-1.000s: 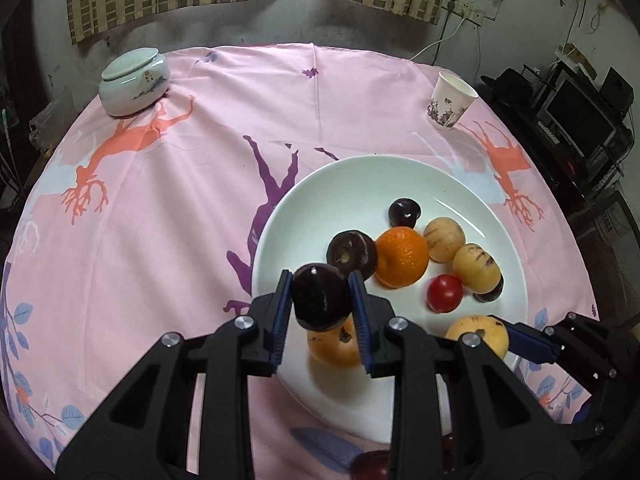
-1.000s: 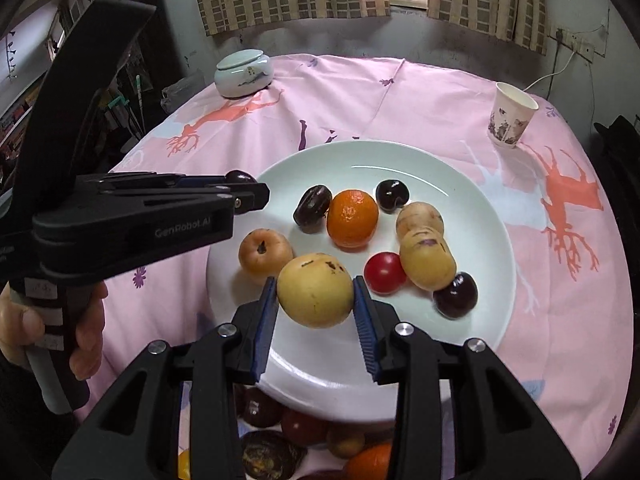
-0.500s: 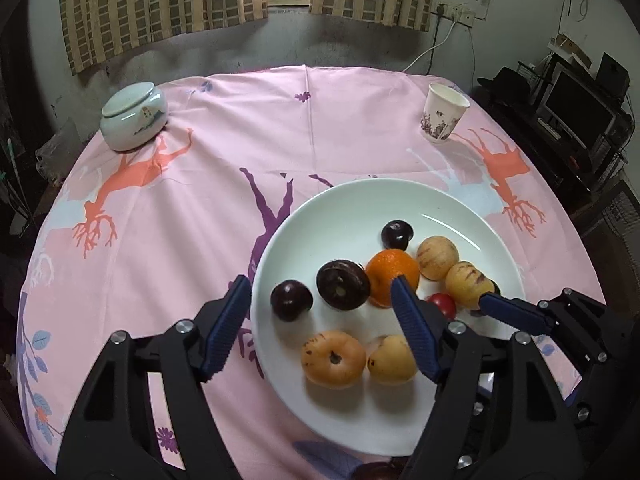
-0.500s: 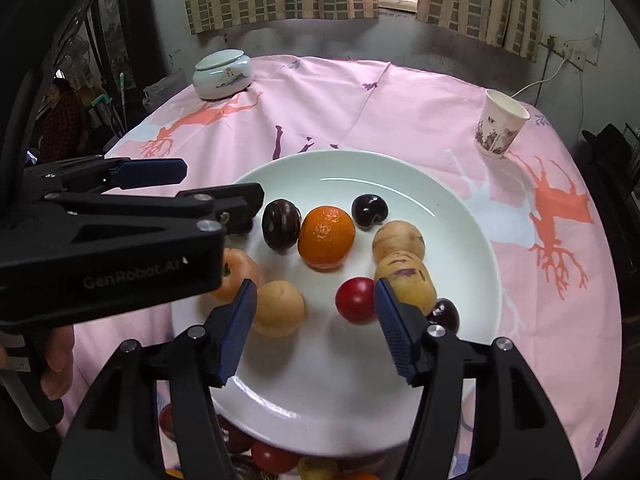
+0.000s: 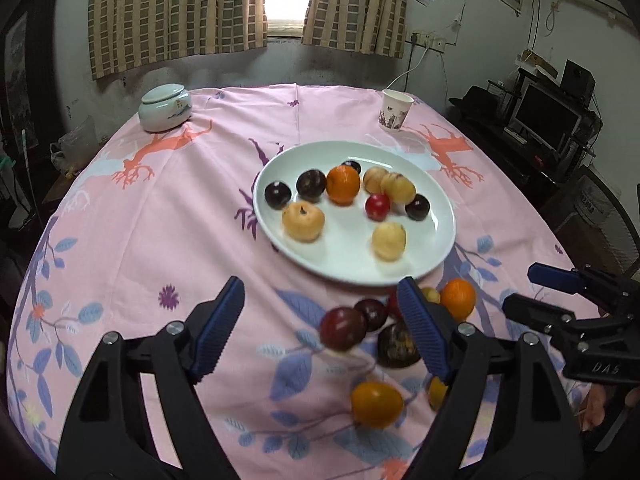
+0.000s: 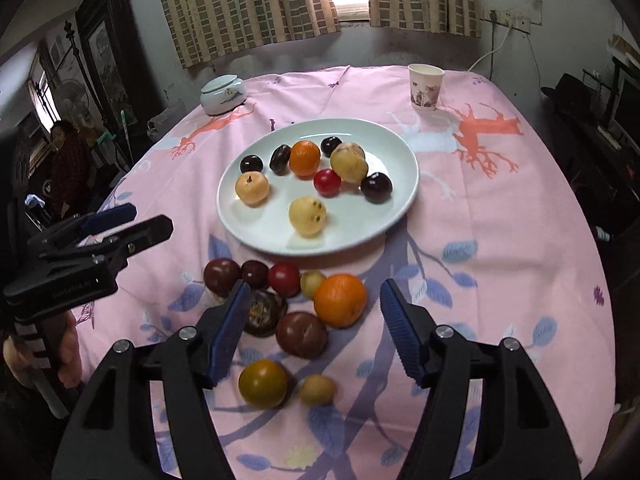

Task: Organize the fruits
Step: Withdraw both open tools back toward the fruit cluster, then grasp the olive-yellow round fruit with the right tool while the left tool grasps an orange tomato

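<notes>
Right wrist, right tool opening, empty, left tool likewise

- The cloth over the worktop is pink, printed with coral and purple trees and blue-violet leaves.
- The plate is plain white.
- On it sits a bright orange, a red fruit, glossy near-black plums, and pale yellow fruits, one speckled brown.
- Loose on the cloth: a second orange fruit, maroon plums, a yellow-green one.
- The curtains show a brown-and-cream check.
- The paper cup is white with a purplish floral print.
- The lidded jar is pale celadon with a small painted motif.
- Both grippers, left gripper and right gripper, are black with blue ribbed pads.
</notes>
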The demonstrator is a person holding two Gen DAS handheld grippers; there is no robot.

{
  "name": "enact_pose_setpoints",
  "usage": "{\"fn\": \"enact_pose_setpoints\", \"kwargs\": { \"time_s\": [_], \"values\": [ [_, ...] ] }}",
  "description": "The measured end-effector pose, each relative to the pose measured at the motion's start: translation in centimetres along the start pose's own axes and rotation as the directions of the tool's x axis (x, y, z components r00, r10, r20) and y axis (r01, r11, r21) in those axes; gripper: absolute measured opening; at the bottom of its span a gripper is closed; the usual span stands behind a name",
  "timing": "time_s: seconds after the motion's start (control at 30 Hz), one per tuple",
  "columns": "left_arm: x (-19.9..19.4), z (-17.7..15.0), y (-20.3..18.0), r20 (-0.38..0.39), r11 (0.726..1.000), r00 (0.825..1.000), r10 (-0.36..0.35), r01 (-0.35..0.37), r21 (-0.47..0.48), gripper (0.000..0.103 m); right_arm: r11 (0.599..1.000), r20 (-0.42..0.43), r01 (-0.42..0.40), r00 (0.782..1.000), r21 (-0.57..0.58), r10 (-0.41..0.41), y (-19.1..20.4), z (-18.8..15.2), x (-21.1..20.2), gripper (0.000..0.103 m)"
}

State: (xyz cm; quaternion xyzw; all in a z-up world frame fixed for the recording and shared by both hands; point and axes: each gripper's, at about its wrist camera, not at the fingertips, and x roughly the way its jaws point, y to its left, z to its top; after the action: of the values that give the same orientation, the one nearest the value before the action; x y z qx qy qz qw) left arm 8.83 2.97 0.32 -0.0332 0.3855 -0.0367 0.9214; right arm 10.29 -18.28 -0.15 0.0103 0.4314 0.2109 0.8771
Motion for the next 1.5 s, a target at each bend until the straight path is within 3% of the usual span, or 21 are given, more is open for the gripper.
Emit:
{"fn": "enact_pose_setpoints", "kwargs": {
  "time_s": [0.17,0.3,1.0,1.1,1.17,1.23,1.33,1.4,1.5],
  "values": [
    [0.2,-5.2,0.2,-0.064,1.0,0.998,0.012,-0.013,-0.011,0.081,0.997,-0.022,-0.066,0.998,0.051,0.067,0.8,-4.1,-0.4,0.068],
    [0.3,-6.9,1.0,-0.096,1.0,0.995,0.026,-0.028,-0.015,0.081,0.992,-0.044,-0.122,0.992,-0.037,0.12,3.7,-6.3,-0.4,0.068],
    [-1.7,-8.0,3.3,-0.077,0.997,0.997,0.027,-0.032,-0.069,0.081,0.994,-0.099,-0.057,0.994,-0.094,0.048,5.7,-7.2,2.2,0.067],
    [-1.8,-8.2,3.9,-0.079,0.996,0.996,0.031,-0.038,-0.079,0.081,0.992,-0.095,-0.008,0.995,-0.128,-0.005,6.1,-7.2,3.0,0.059],
    [-1.8,-8.4,4.1,-0.085,0.996,0.996,0.031,-0.038,-0.083,0.081,0.984,-0.075,0.056,0.995,-0.169,-0.07,6.5,-7.2,3.5,0.045],
    [-1.7,-8.5,4.1,-0.093,0.996,0.995,0.022,-0.03,-0.082,0.081,0.979,-0.085,0.085,0.991,-0.184,-0.102,6.3,-7.1,4.5,0.043],
    [-1.5,-8.4,3.1,-0.102,0.998,0.995,0.004,-0.009,-0.058,0.081,0.981,-0.099,0.085,0.99,-0.172,-0.103,5.7,-7.3,5.7,0.04],
    [-1.3,-8.4,2.2,-0.105,0.999,0.994,-0.002,-0.001,-0.033,0.081,0.993,-0.113,0.035,0.992,-0.111,-0.048,4.9,-7.2,5.2,0.04],
    [-0.9,-8.3,0.9,-0.115,1.0,0.993,-0.021,0.021,-0.003,0.081,0.998,-0.06,0.024,0.998,-0.064,-0.028,3.6,-7.0,2.5,0.04]
  ]
}}
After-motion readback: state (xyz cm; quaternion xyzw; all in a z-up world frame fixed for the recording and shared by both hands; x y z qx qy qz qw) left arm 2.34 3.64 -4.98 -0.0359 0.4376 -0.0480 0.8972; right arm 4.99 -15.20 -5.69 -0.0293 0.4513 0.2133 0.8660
